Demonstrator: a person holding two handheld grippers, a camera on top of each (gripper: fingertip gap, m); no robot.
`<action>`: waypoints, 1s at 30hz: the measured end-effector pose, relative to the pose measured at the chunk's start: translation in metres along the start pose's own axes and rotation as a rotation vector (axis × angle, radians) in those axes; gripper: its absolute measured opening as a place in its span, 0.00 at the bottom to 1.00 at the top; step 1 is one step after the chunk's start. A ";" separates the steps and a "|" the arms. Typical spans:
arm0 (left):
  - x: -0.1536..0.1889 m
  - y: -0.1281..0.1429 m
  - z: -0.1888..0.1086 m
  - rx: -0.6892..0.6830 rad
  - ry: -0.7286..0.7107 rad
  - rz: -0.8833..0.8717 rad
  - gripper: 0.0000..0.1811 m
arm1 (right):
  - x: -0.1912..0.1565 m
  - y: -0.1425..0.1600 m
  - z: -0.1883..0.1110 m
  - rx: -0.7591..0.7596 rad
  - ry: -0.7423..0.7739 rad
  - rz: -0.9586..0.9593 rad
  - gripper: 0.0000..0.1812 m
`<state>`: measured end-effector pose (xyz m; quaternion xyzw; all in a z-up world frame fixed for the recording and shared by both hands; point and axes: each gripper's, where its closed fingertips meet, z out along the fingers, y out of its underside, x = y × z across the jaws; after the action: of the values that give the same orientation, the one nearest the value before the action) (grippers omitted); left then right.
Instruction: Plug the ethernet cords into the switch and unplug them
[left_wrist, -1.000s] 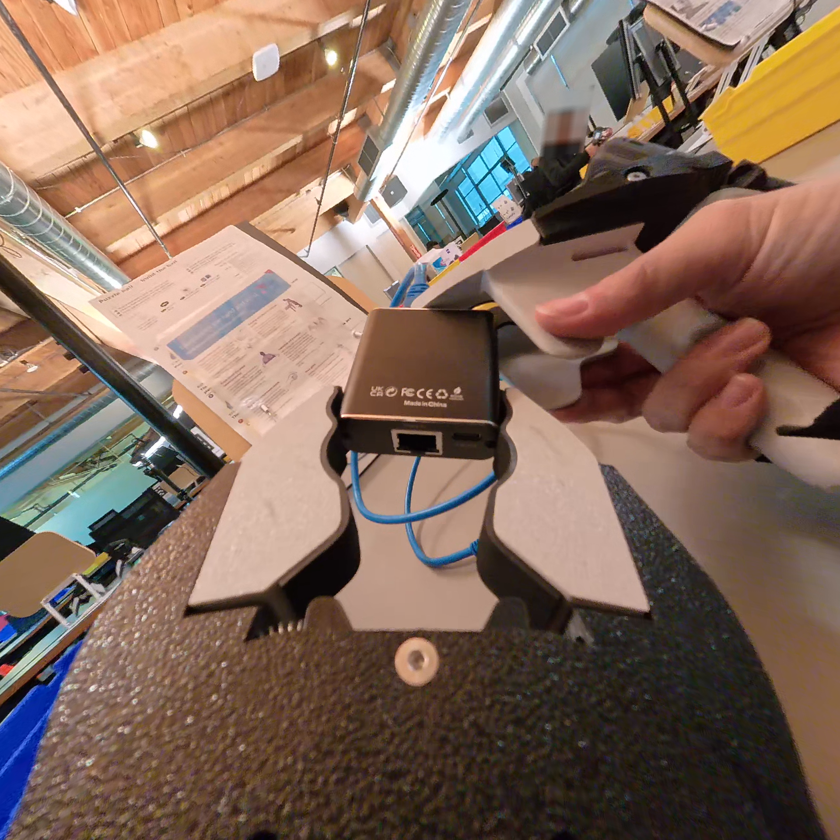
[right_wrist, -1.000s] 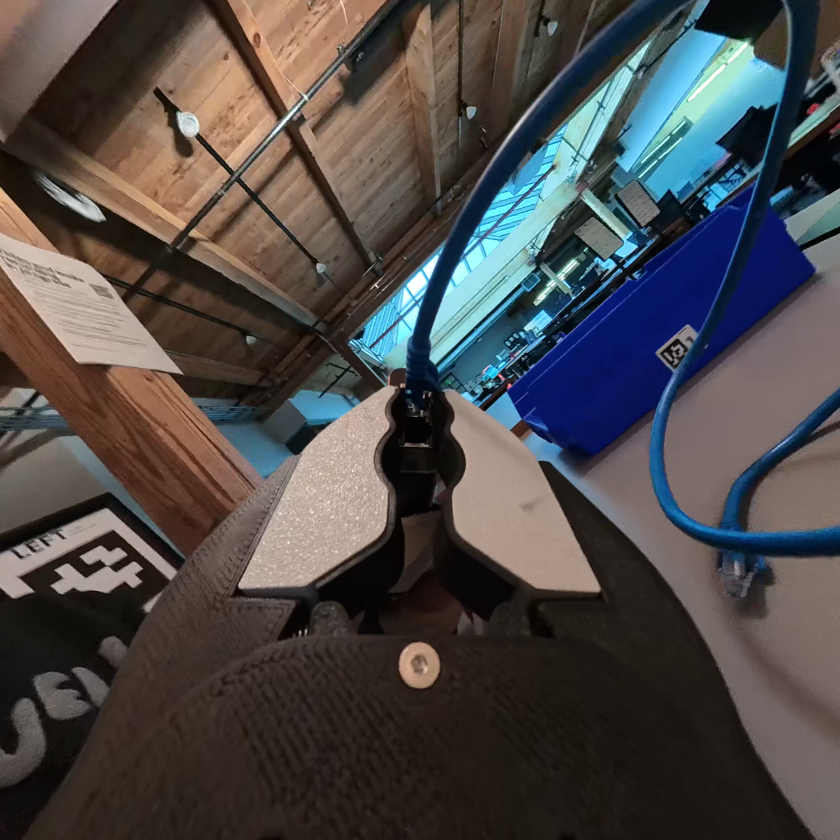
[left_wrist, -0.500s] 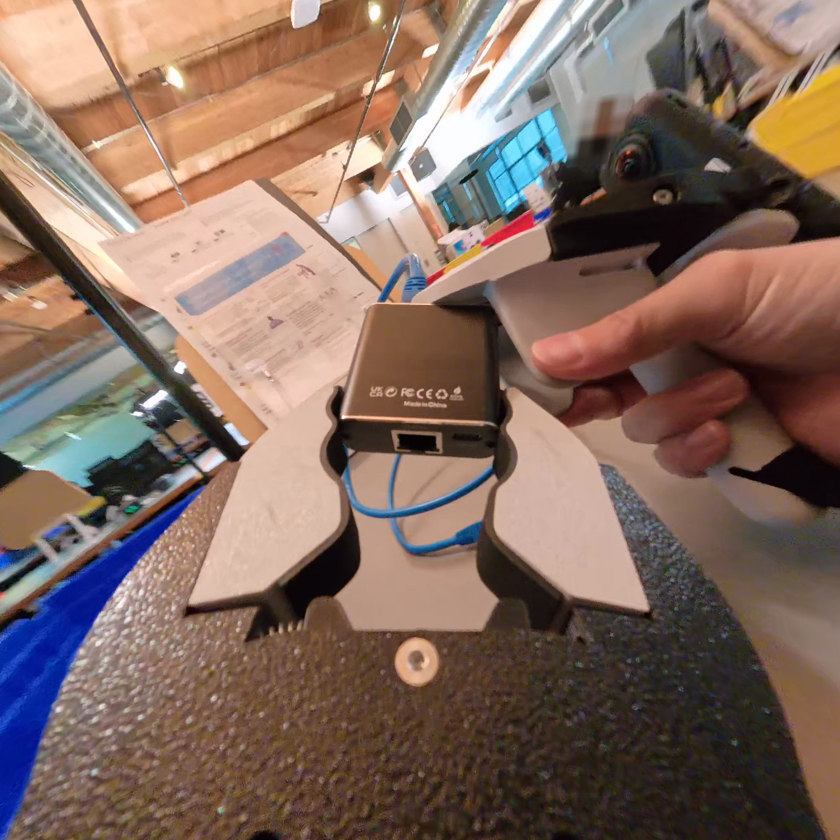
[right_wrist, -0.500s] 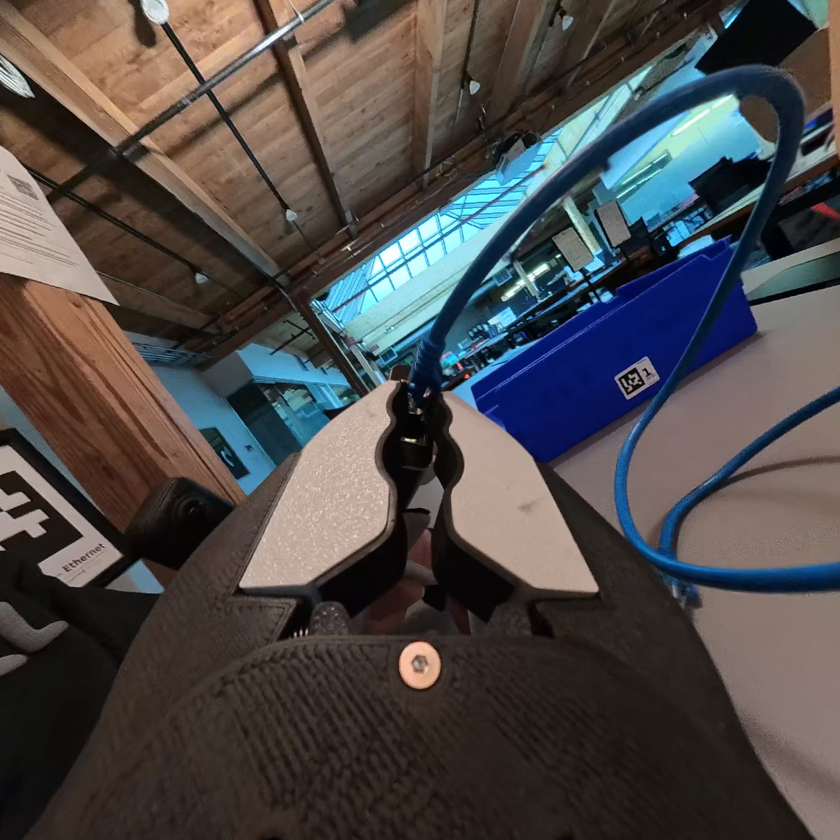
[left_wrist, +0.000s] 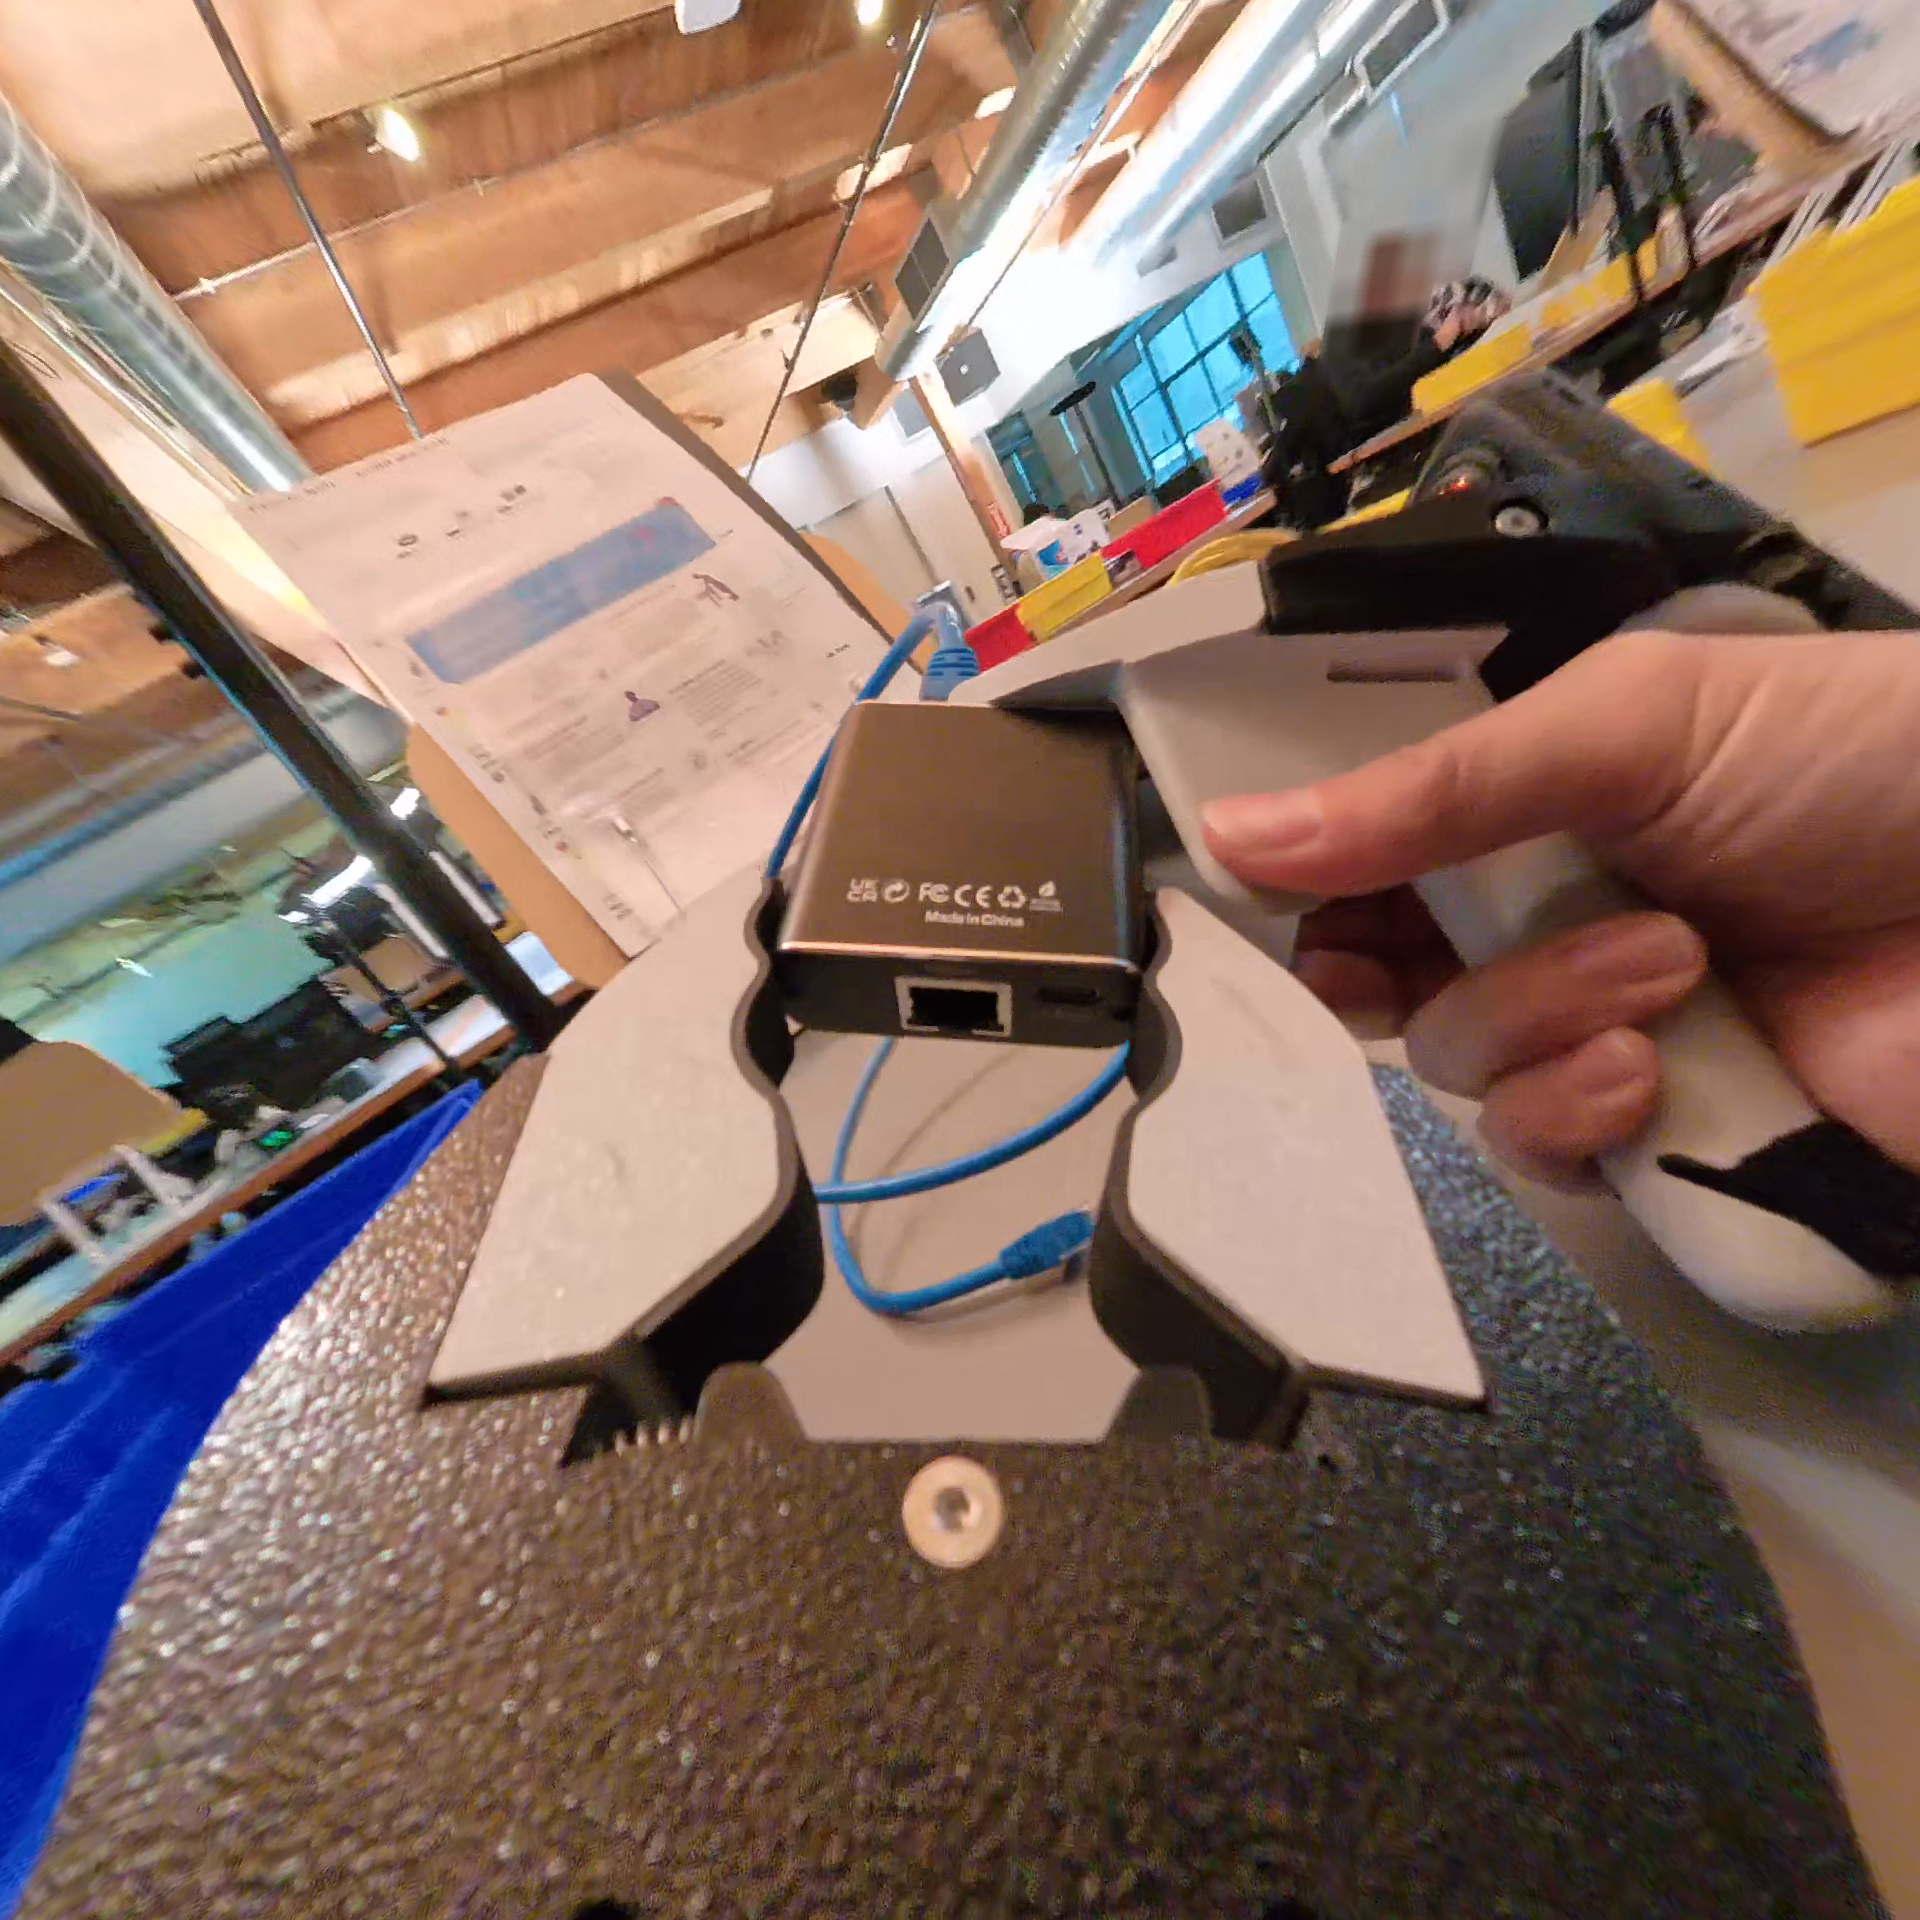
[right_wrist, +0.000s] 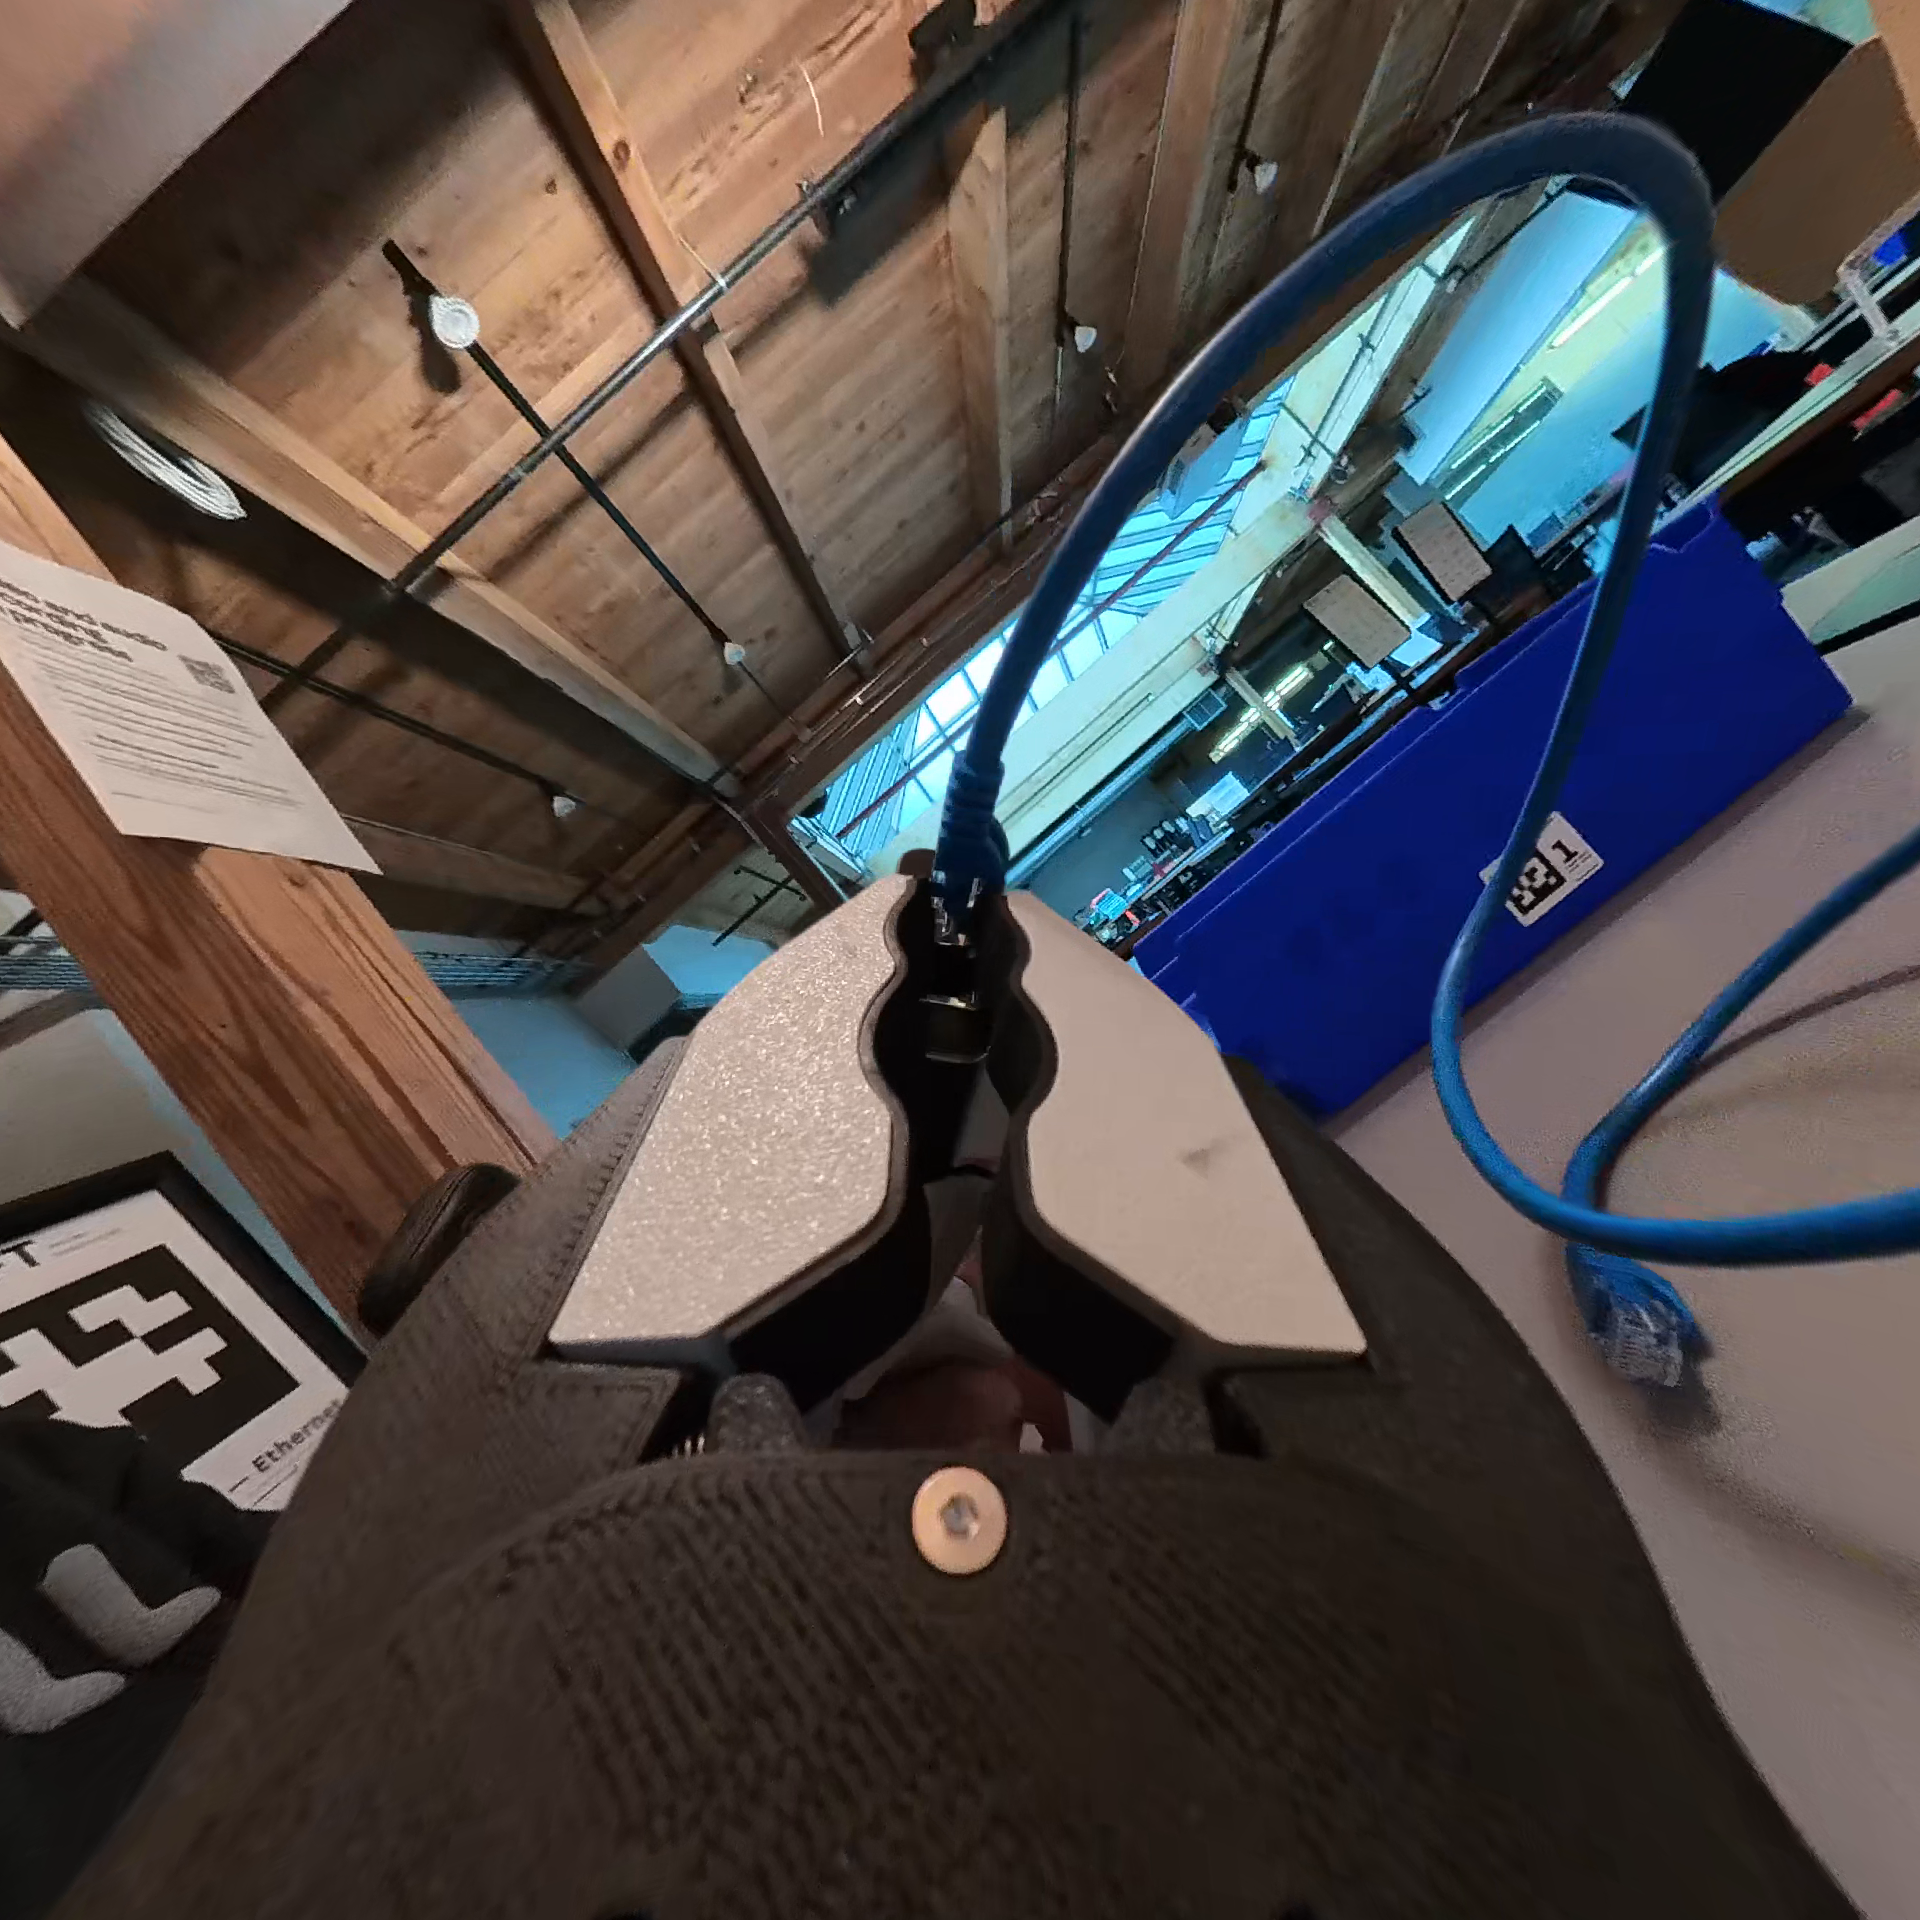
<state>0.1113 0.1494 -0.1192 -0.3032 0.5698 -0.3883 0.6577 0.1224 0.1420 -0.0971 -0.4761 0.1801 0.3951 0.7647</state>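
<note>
My left gripper (left_wrist: 956, 935) is shut on a small dark metal switch (left_wrist: 961, 821), held level above the table, with an empty port (left_wrist: 954, 1006) facing the camera. My right gripper (right_wrist: 961, 914) is shut on the plug (right_wrist: 966, 831) of a blue ethernet cord (right_wrist: 1299, 270), which arches up and right, then down to the table. The cord's free plug (right_wrist: 1631, 1314) lies on the table and also shows under the switch in the left wrist view (left_wrist: 1039, 1242). There the right gripper (left_wrist: 1195, 665), held by a hand (left_wrist: 1662, 831), is at the switch's far right end.
A blue bin (right_wrist: 1403, 862) stands on the grey table (right_wrist: 1766, 1558) beyond the cord; its edge shows in the left wrist view (left_wrist: 156, 1403). A wooden post (right_wrist: 239, 987) is at the left. A printed sheet (left_wrist: 582, 665), a black pole (left_wrist: 281, 686) and yellow bins (left_wrist: 1849, 301) stand behind.
Both views have swung a little and the cord's arch now shows whole. The right gripper has stayed at the switch's far end. Both grips are unchanged.
</note>
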 end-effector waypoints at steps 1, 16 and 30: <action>-0.002 0.000 0.000 -0.013 -0.038 0.087 0.35 | 0.000 0.000 0.001 0.005 -0.005 0.008 0.06; -0.005 -0.022 -0.007 0.111 -0.022 0.089 0.35 | -0.023 -0.005 0.004 -0.093 -0.047 -0.049 0.07; 0.004 -0.024 -0.001 0.129 0.019 0.050 0.34 | -0.019 -0.013 -0.002 0.005 -0.033 0.009 0.08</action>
<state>0.1060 0.1337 -0.1008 -0.2423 0.5574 -0.4106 0.6798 0.1208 0.1285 -0.0777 -0.4668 0.1706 0.4059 0.7670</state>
